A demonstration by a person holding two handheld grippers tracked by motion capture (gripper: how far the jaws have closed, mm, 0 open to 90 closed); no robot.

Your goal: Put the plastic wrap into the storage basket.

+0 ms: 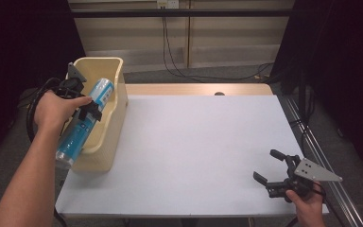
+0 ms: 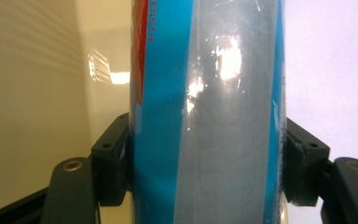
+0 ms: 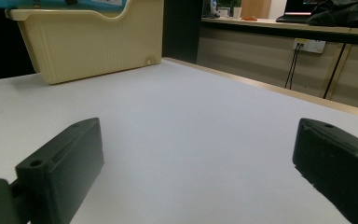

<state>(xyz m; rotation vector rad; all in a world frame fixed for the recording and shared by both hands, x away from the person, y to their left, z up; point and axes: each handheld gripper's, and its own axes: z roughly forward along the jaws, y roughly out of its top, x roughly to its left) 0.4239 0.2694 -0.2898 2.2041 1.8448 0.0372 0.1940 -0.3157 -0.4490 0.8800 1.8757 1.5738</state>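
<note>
A tall blue and clear bottle [image 1: 84,120] lies tilted over the cream plastic bin [image 1: 105,142] at the table's left edge, its cap end toward the person. My left gripper [image 1: 88,112] is shut on the bottle's middle; in the left gripper view both black pads press the bottle [image 2: 207,116] from either side, with the bin's inner wall [image 2: 37,93] behind. My right gripper [image 1: 270,166] rests at the table's front right corner, jaws wide apart with nothing between them. In the right gripper view the bin [image 3: 91,39] stands far across the white tabletop.
The white tabletop [image 1: 194,142] stretches between the bin and my right gripper. A wooden strip [image 1: 198,89] runs along the far edge. Cables [image 1: 170,56] hang down the wall behind. A metal rail [image 1: 319,156] runs beside the table's right side.
</note>
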